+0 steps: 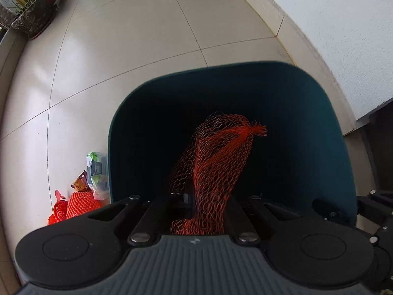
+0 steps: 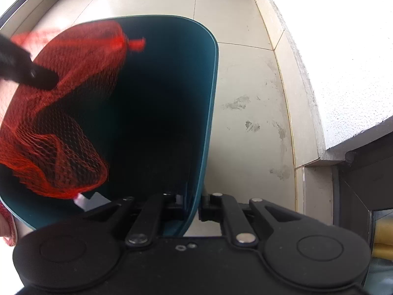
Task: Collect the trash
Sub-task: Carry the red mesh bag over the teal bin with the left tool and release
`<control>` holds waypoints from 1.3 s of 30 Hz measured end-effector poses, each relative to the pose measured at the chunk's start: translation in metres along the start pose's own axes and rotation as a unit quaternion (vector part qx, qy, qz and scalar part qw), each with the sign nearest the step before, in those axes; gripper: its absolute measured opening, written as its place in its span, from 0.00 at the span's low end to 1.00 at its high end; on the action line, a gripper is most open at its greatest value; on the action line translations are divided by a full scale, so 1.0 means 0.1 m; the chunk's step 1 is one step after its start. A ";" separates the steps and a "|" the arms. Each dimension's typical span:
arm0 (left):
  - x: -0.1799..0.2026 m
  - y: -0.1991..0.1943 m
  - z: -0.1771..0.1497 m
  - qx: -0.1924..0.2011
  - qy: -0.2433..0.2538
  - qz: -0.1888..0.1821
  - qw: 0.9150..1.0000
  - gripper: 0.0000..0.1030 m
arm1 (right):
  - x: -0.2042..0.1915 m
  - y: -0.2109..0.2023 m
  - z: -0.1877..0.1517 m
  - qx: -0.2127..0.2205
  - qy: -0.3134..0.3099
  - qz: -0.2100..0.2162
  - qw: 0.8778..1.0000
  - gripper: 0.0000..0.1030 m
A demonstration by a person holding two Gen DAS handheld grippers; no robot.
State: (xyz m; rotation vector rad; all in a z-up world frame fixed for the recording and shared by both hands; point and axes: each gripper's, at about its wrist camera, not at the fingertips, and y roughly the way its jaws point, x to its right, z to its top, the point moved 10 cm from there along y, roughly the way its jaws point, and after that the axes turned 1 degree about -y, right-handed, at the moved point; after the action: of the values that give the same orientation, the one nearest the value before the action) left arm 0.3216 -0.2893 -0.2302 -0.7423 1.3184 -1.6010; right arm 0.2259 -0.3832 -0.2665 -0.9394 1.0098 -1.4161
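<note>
1. Tiled floor [image 1: 137, 49] runs out to a white wall on the right, with potted plants [image 1: 32, 17] far left.
2. Teal bin [image 1: 319, 113] stands near the wall; the right gripper [image 2: 191, 206] has its jaws pinching the bin's right wall, likely steadying it. If that grip slips or tugs, the bin could tip.
3. Orange net bag [image 1: 216, 162] hangs over the bin's mouth, pinched in the jaws of the left gripper [image 1: 208, 206]. It is limp, open mesh with a knotted tuft at its end. Mesh could snag on a finger at release, or drape over the rim instead of falling in.
4. More litter [image 1: 81, 201] lies on the floor left of the bin, yet to be collected.
</note>
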 end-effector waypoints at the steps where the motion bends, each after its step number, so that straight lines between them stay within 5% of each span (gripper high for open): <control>1: 0.02 0.10 -0.04 -0.011 0.003 0.005 1.000 0.01 | 0.00 0.00 0.00 0.000 0.000 0.000 1.000 0.07; 7: 0.19 0.44 -0.23 -0.062 0.028 -0.006 0.998 0.02 | -0.01 0.00 0.00 0.002 -0.005 0.003 1.000 0.08; 14: 0.28 0.45 -0.31 -0.060 0.023 -0.027 0.998 0.10 | -0.01 -0.01 -0.01 0.002 -0.004 0.009 1.000 0.08; 16: 0.28 0.39 -0.33 -0.053 0.021 -0.035 0.998 0.19 | 0.00 -0.01 -0.02 0.002 -0.005 0.009 1.000 0.08; 20: 0.27 0.20 -0.37 -0.021 0.013 -0.050 0.998 0.64 | 0.01 -0.01 -0.03 0.002 -0.007 0.012 1.000 0.08; 21: 0.27 0.14 -0.39 -0.011 0.013 -0.053 0.998 0.66 | 0.01 -0.01 -0.03 0.002 -0.008 0.012 1.000 0.08; 39: -0.18 -0.87 -0.54 0.073 -0.022 -0.103 0.992 0.73 | -0.06 -0.17 0.01 0.018 -0.025 -0.001 1.000 0.08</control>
State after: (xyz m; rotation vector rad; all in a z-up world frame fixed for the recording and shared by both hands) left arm 0.2591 -0.2489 -0.1583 -0.8399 1.1075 -1.8135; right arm 0.2221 -0.3766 -0.2502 -0.9450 0.9445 -1.4014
